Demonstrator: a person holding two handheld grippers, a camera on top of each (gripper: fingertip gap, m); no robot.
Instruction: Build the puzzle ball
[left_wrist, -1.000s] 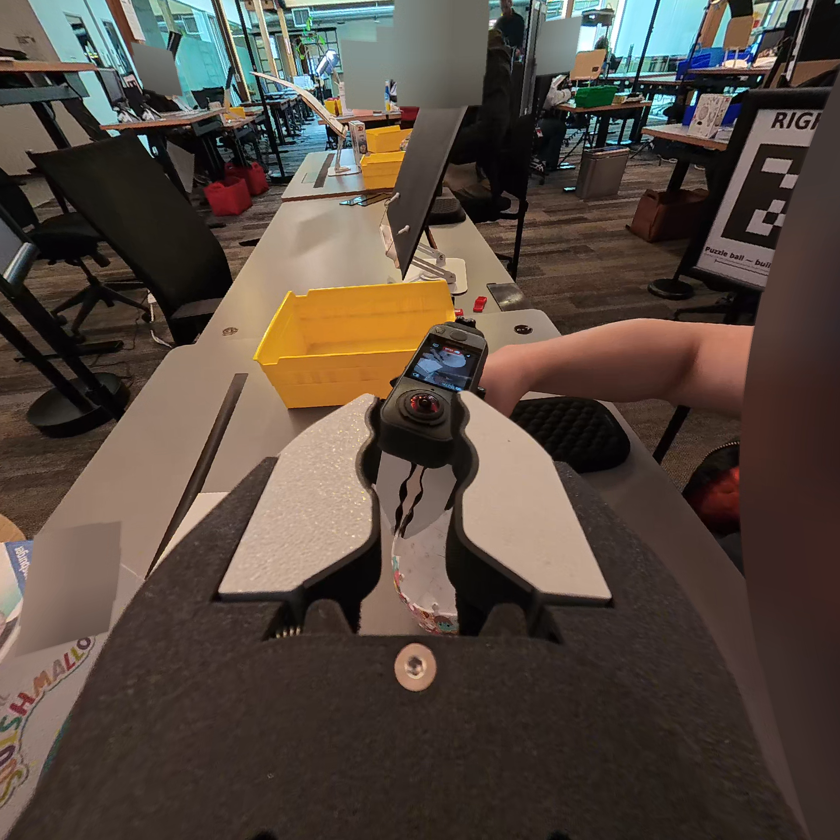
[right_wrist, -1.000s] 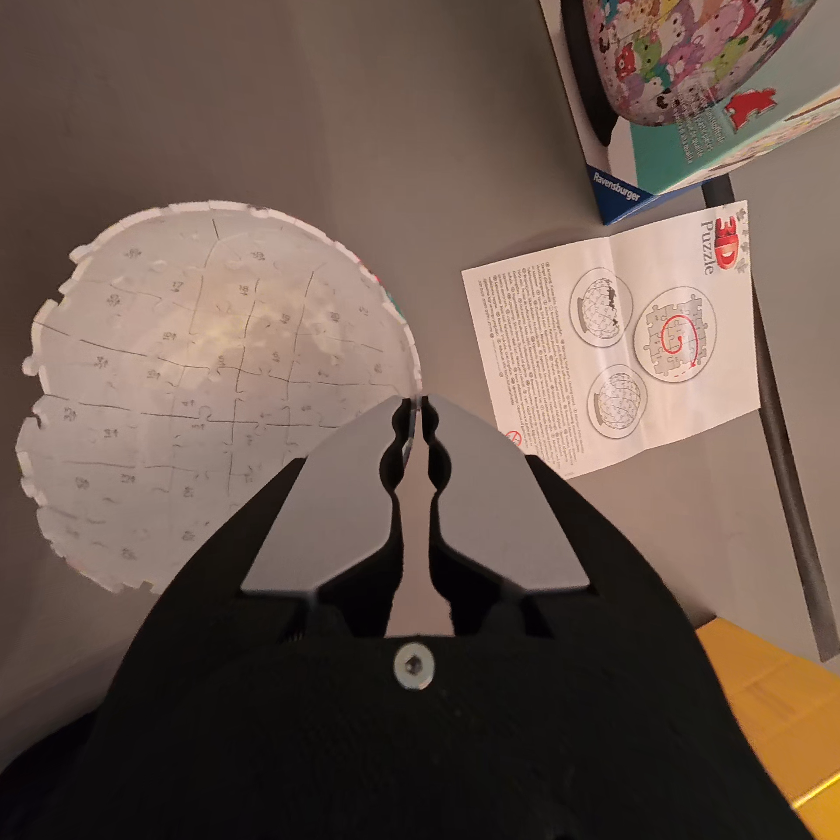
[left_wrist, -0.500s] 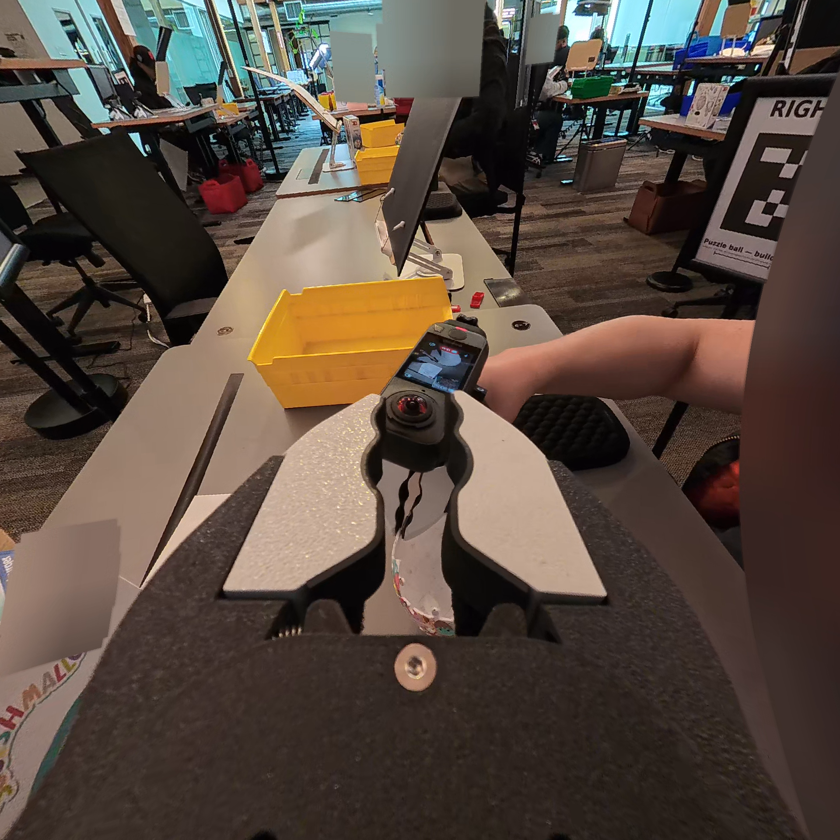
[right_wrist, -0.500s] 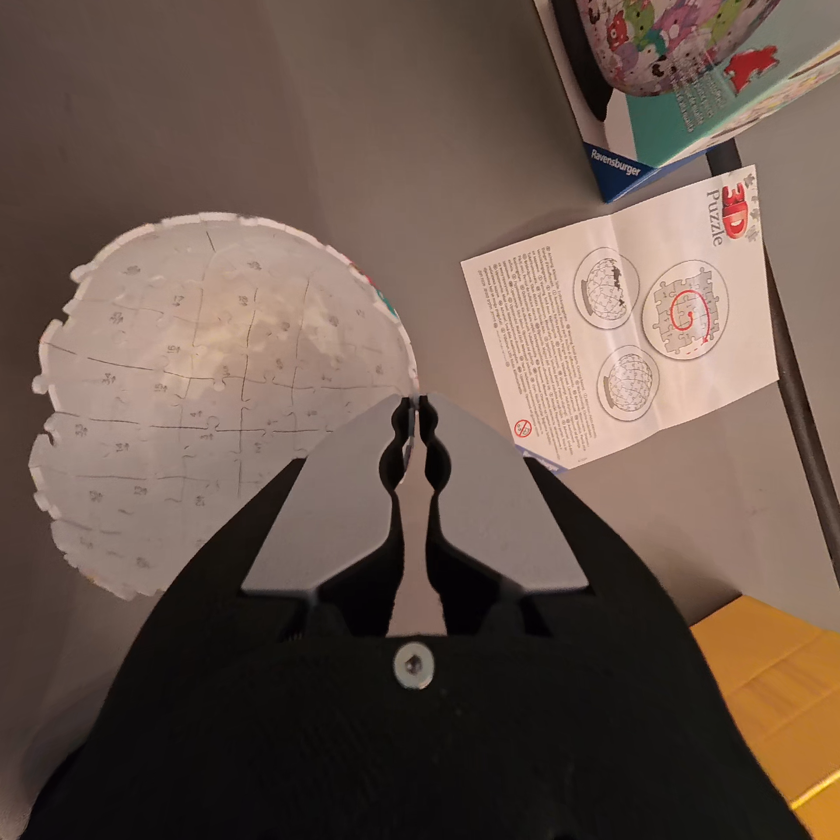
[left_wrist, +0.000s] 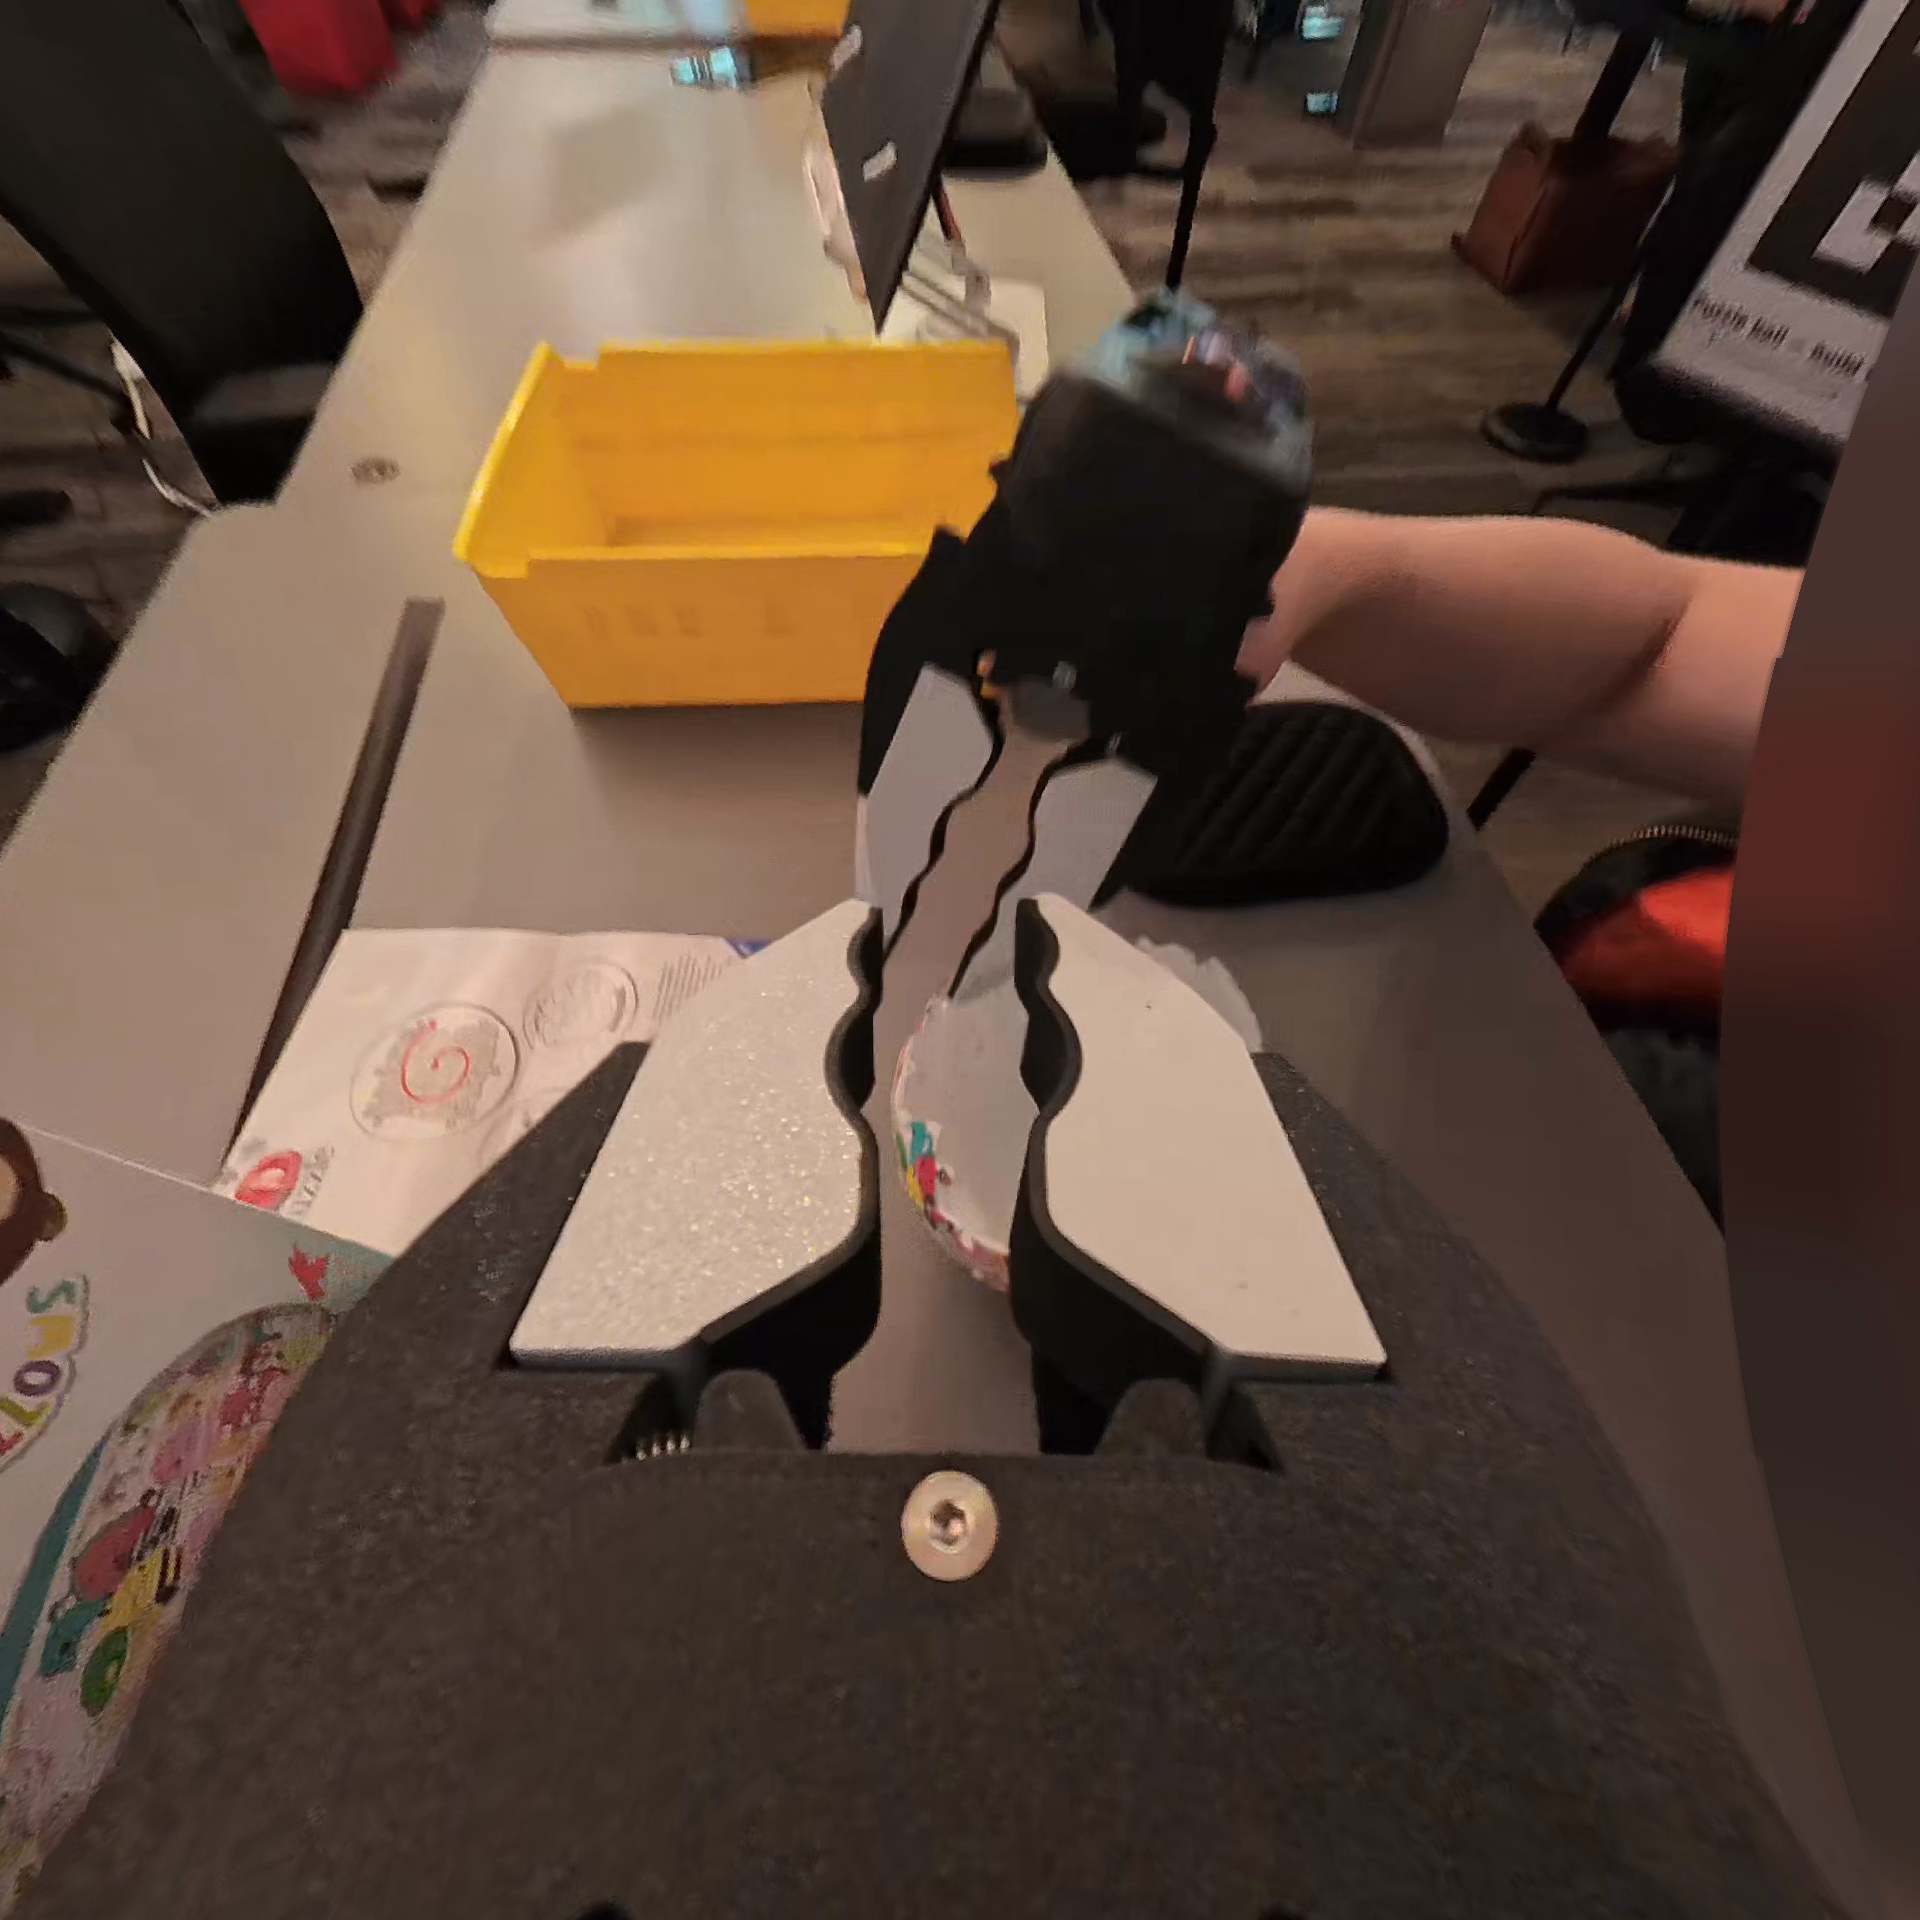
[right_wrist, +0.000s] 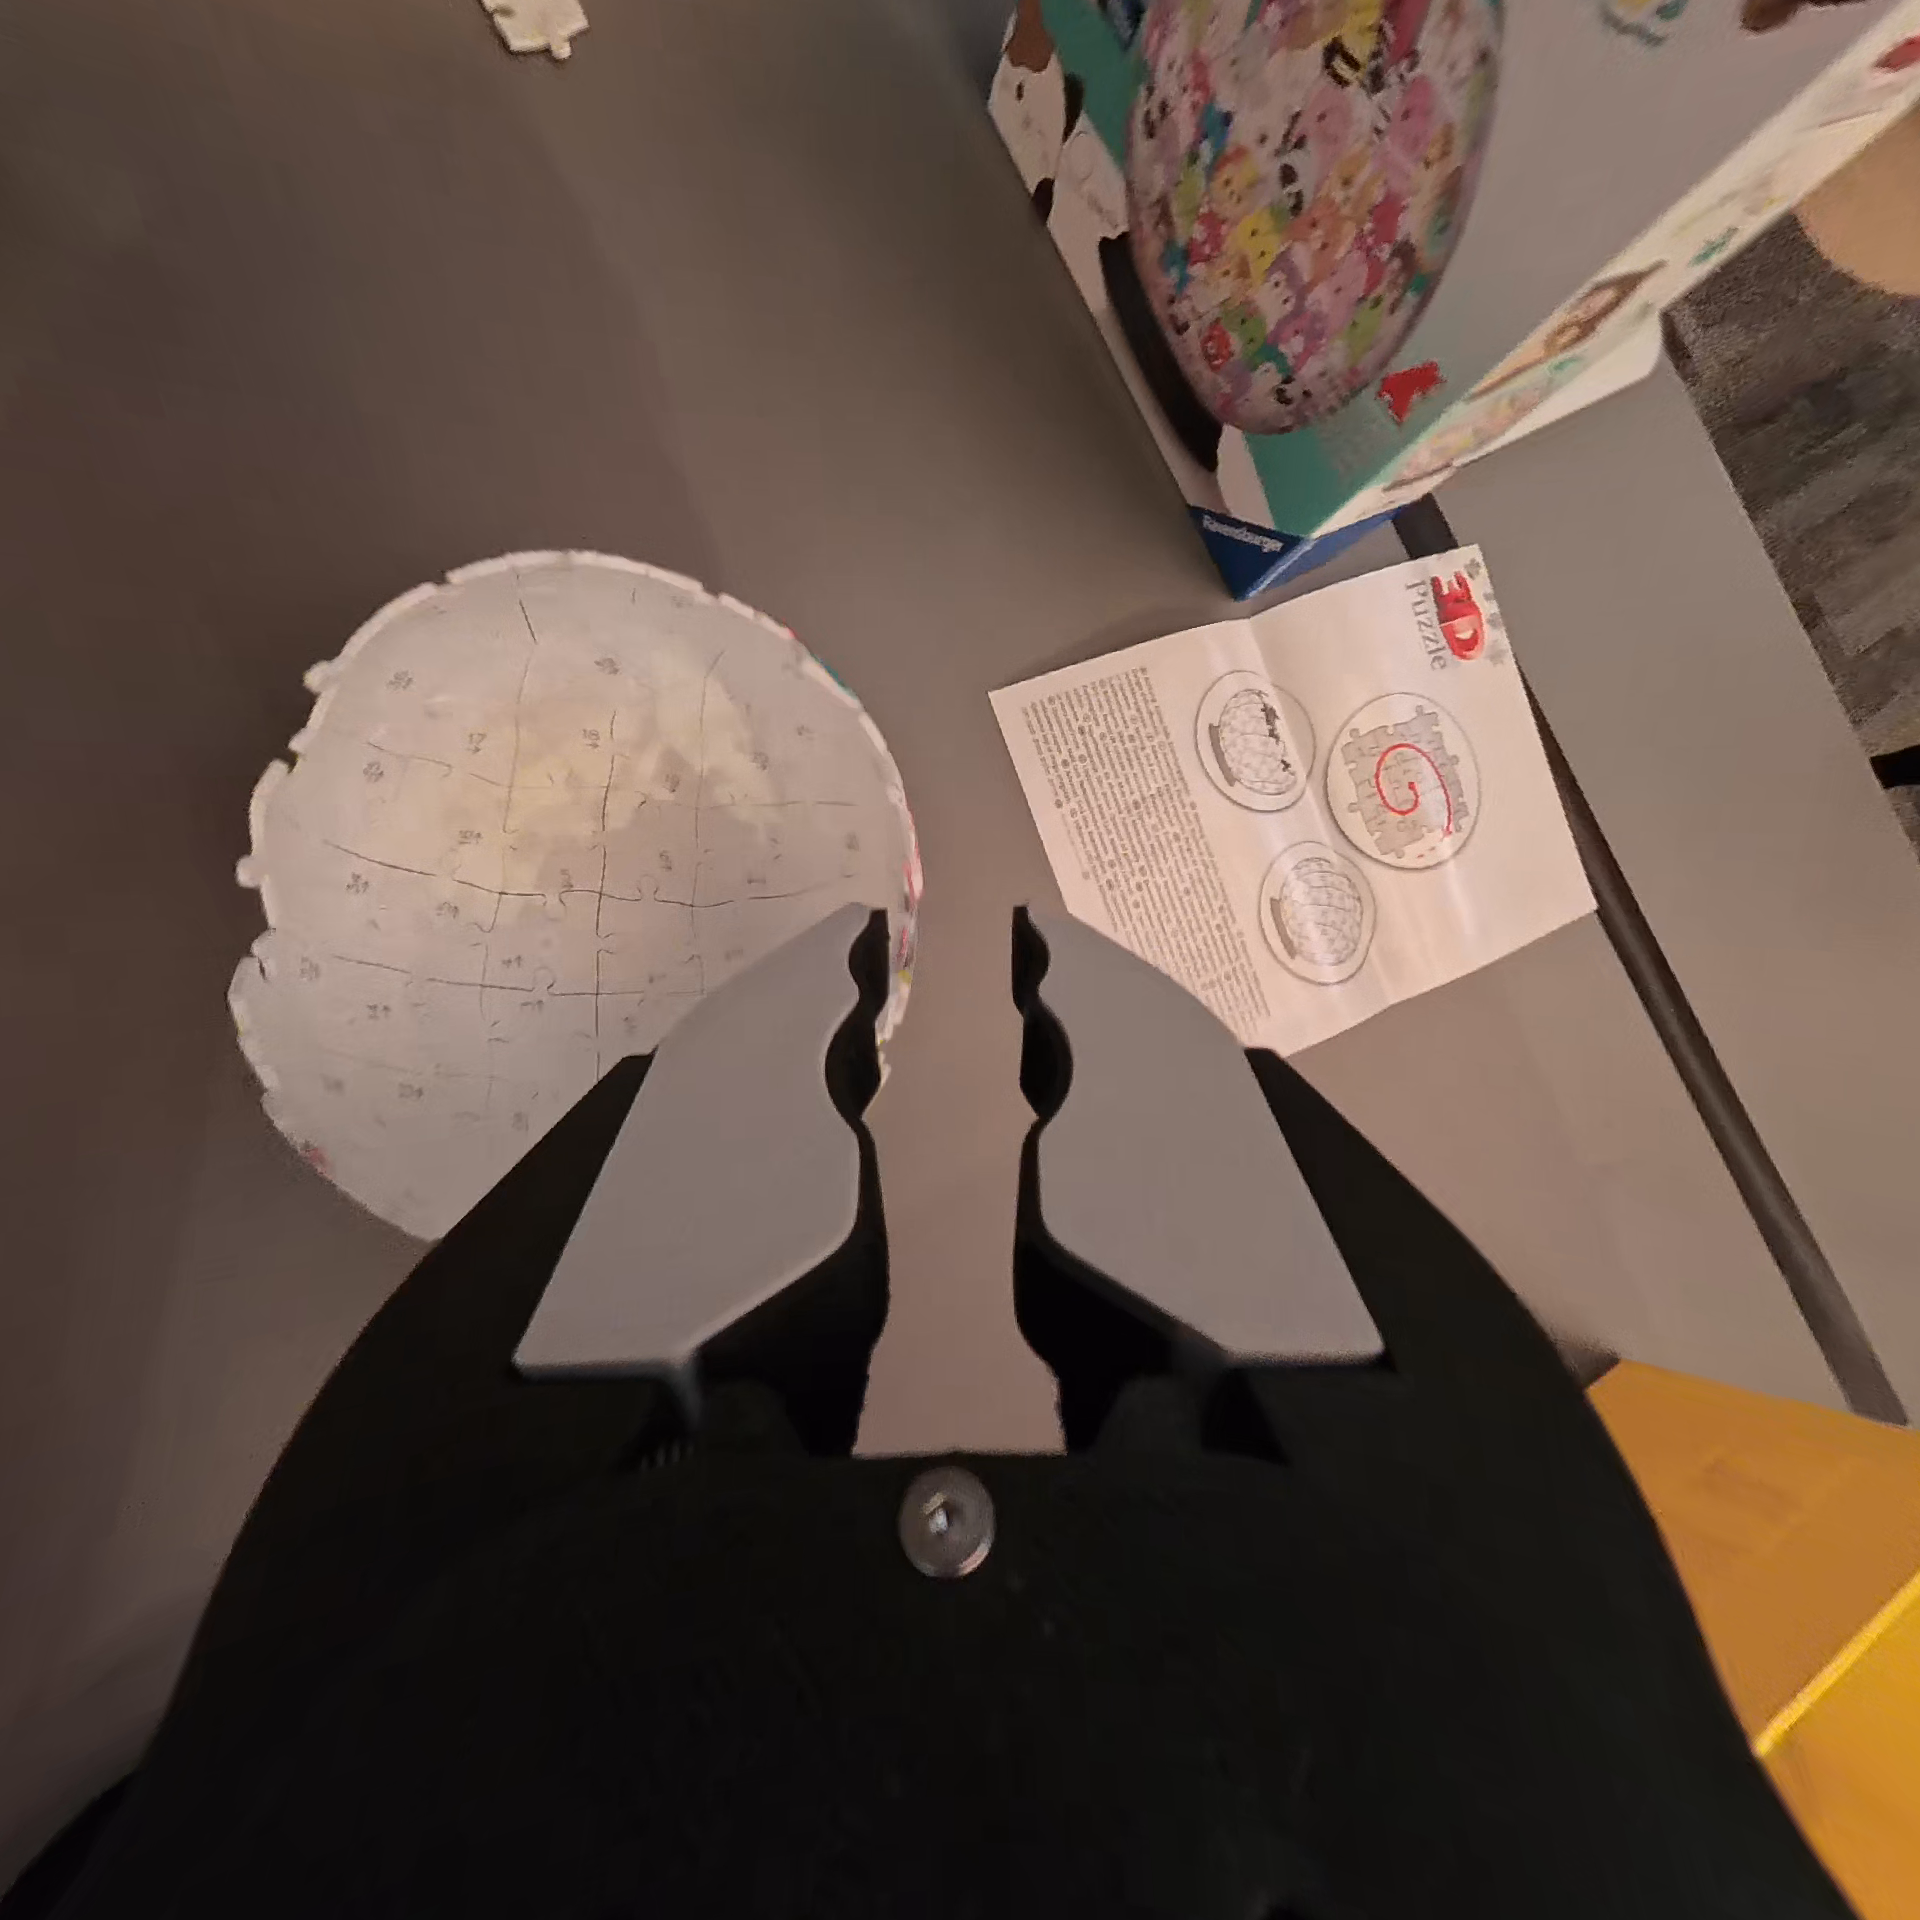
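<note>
The half-built puzzle ball (right_wrist: 571, 883) lies on the grey table as a bowl with its white numbered inside facing up. My right gripper (right_wrist: 951, 920) is open and empty, with its fingertips over the bowl's right rim and clear of it. In the left wrist view the ball (left_wrist: 951, 1143) shows through the gap between my left gripper's fingers, coloured outside and white inside. My left gripper (left_wrist: 948, 914) is open and empty above it. The right gripper (left_wrist: 966, 862) hangs open just beyond it, held by a person's hand.
An instruction leaflet (right_wrist: 1299, 831) lies right of the ball, with the puzzle box (right_wrist: 1351, 260) behind it. A loose piece (right_wrist: 530, 21) lies at the far edge. A yellow bin (left_wrist: 727, 520) and a black pad (left_wrist: 1299, 810) stand farther along the table. Tip to tip, the grippers are about 12 cm apart.
My right gripper was shut on the ball's right rim; it has opened and let go. The left wrist view has tilted down and drawn back, so the leaflet and box now show.
</note>
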